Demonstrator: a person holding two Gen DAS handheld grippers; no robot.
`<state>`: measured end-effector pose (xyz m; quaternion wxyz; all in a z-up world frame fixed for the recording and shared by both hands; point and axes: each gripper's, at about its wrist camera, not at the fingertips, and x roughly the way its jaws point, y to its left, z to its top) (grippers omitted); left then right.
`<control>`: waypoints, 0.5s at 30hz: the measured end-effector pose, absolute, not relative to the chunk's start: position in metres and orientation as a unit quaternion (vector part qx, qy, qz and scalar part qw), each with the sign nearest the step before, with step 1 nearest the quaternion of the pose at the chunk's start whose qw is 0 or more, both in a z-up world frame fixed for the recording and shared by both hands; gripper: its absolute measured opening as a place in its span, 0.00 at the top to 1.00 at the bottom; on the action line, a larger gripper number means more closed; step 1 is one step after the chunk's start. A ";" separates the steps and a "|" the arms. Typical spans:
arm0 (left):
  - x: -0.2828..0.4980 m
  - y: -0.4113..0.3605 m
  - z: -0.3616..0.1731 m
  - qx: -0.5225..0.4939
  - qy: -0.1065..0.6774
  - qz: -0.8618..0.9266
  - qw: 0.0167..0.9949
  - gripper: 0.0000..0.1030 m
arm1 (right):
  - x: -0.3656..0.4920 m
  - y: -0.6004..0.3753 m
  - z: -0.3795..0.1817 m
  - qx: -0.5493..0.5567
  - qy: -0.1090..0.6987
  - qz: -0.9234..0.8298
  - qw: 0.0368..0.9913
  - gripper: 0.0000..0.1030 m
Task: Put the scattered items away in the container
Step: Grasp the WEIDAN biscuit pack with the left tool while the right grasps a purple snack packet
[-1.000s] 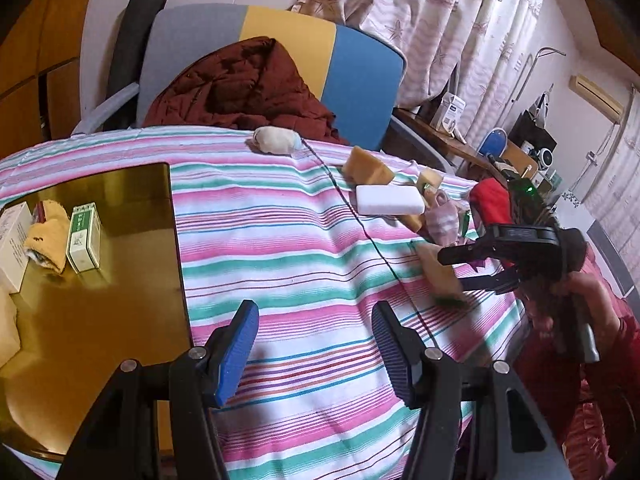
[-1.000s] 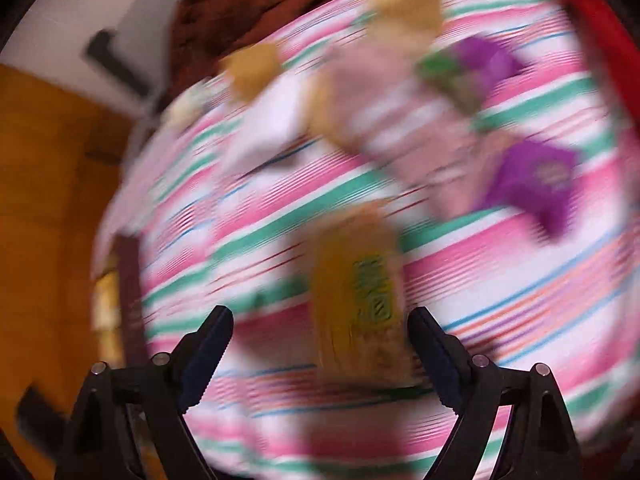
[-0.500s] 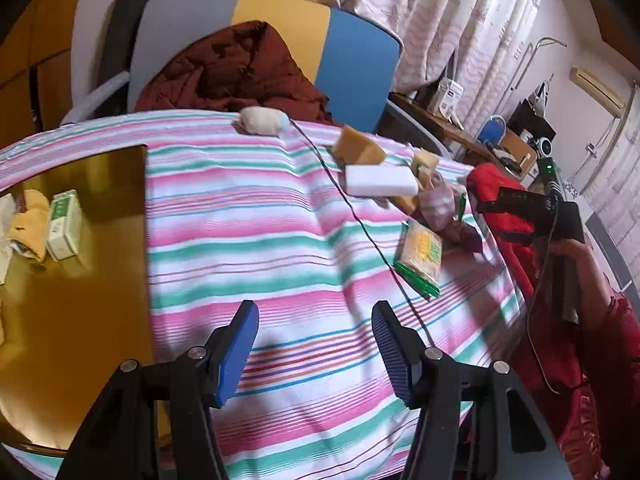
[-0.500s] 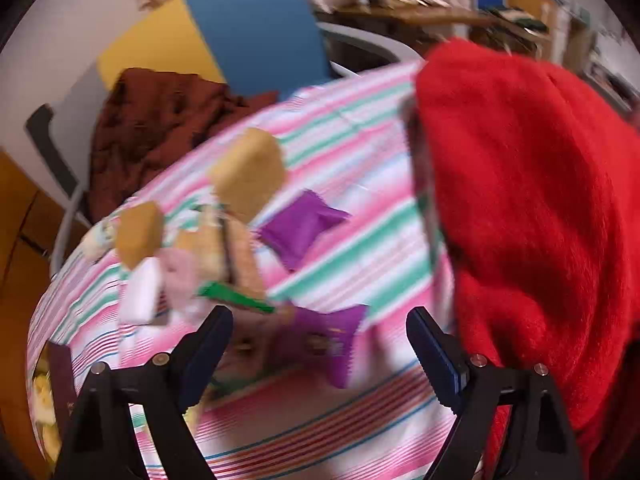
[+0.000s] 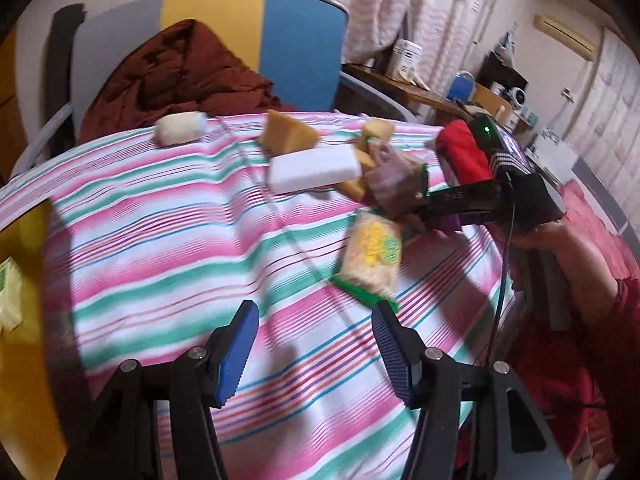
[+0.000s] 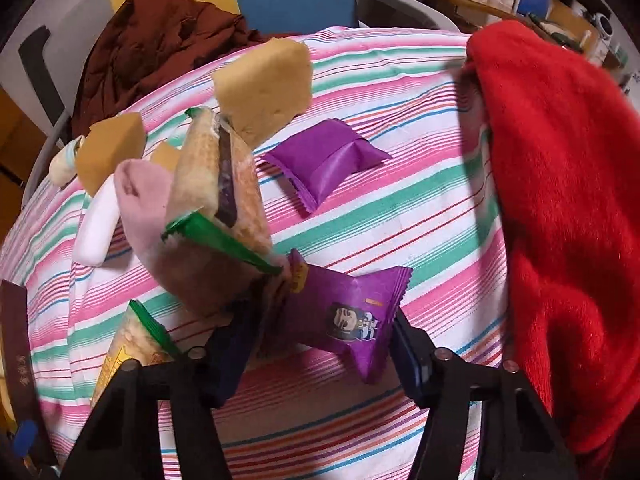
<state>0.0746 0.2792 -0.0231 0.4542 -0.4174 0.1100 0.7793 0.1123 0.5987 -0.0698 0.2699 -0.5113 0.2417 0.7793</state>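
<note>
Right gripper (image 6: 320,344), jaws apart, straddles the purple snack packet (image 6: 352,312) beside the red cloth (image 6: 560,200); left gripper (image 5: 312,344) hovers, jaws apart, empty, over the striped tablecloth (image 5: 160,240).

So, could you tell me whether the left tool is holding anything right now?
No, the left tool is open, with only striped tablecloth showing between its blue pads.
</note>
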 end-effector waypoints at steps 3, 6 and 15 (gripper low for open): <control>0.077 0.305 -0.029 -0.415 0.125 0.771 0.466 0.42 | 0.117 0.602 -0.066 -0.500 0.258 0.781 0.271 0.46; 0.078 0.325 -0.033 -0.414 0.135 0.764 0.477 0.42 | 0.124 0.608 -0.063 -0.481 0.279 0.785 0.273 0.51; 0.074 0.380 -0.056 -0.421 0.193 0.732 0.500 0.42 | 0.140 0.619 -0.061 -0.450 0.329 0.781 0.281 0.57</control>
